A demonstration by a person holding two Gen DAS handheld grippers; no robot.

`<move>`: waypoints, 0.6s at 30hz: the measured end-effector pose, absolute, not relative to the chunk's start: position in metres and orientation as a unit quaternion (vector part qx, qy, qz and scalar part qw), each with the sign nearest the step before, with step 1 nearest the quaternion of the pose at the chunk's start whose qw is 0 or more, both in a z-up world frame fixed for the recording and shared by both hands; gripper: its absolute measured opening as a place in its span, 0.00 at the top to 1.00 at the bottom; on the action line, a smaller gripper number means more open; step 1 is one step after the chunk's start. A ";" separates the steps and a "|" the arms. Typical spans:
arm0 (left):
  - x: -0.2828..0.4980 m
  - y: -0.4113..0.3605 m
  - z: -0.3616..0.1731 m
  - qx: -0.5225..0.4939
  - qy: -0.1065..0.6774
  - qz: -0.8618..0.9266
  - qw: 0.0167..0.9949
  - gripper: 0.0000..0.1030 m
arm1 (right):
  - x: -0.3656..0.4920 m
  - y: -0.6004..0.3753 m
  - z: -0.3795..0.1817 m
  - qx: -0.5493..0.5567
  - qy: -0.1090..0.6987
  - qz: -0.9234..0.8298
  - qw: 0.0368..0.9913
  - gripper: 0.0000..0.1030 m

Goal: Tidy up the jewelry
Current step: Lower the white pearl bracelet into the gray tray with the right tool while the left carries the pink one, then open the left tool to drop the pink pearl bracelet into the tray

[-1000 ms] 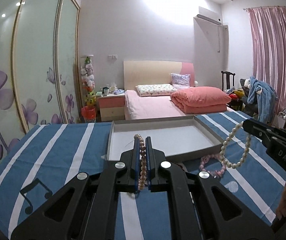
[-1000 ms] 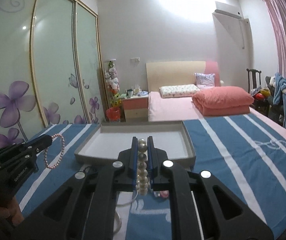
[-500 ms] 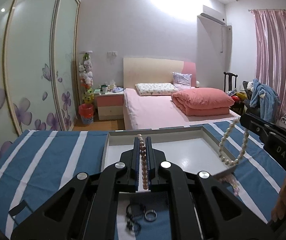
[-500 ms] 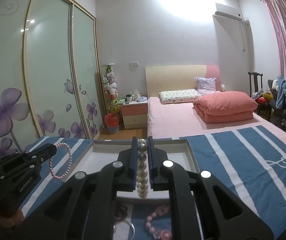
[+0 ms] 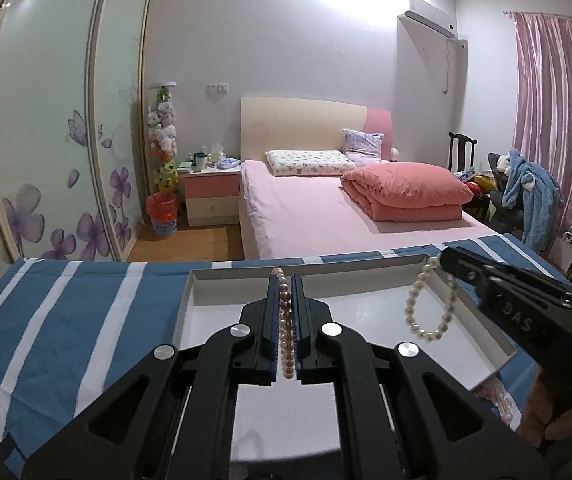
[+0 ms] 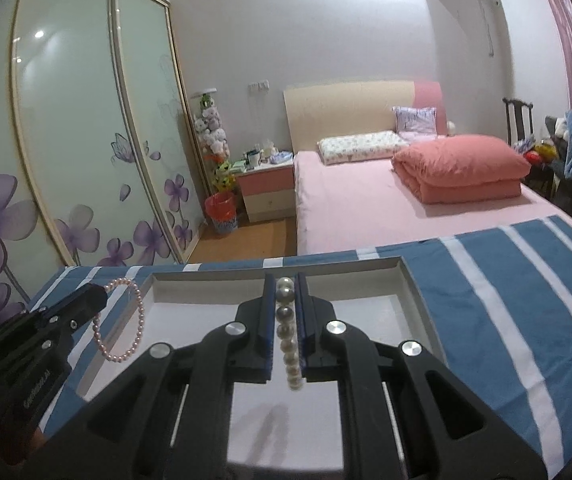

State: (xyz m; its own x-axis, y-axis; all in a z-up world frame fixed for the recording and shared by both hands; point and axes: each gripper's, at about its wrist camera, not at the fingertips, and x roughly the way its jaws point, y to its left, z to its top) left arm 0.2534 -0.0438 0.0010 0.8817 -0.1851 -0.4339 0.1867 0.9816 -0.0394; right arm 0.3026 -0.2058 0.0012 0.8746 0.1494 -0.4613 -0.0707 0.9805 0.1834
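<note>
Blue-and-white striped cloth covers the tabletop (image 5: pixel 66 320), where a shallow white tray (image 5: pixel 497 344) sits. Left tongs (image 5: pixel 284 284) are clamped on a pink bead bracelet (image 5: pixel 284 320) above the tray; right tongs (image 6: pixel 284 284), marked "DAS" on the side, pinch a white pearl bracelet (image 6: pixel 287 344) hanging over the tray too.

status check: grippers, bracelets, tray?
Left gripper shut on pink bead bracelet. Right gripper shut on white pearl bracelet. Both loops hang over the open tray, not released. Nothing blocking.
</note>
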 end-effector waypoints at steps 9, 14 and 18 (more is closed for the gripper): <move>0.277 -0.040 -0.007 -0.010 0.248 -0.086 0.965 0.93 | 0.318 -0.211 -0.006 0.096 0.274 0.053 0.955 0.79; 0.273 -0.027 -0.001 -0.015 0.246 -0.081 0.966 0.93 | 0.303 -0.220 -0.001 0.103 0.267 0.050 0.957 0.79; 0.264 -0.014 0.005 -0.025 0.246 -0.068 0.967 0.93 | 0.290 -0.223 0.006 0.101 0.259 0.050 0.959 0.79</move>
State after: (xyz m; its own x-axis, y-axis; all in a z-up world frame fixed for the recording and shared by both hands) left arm 0.2636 -0.0142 0.0048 0.8696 -0.1445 -0.4721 0.1199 0.9894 -0.0819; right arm 0.2903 -0.2232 0.0056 0.8613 0.1480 -0.4861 -0.0435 0.9746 0.2196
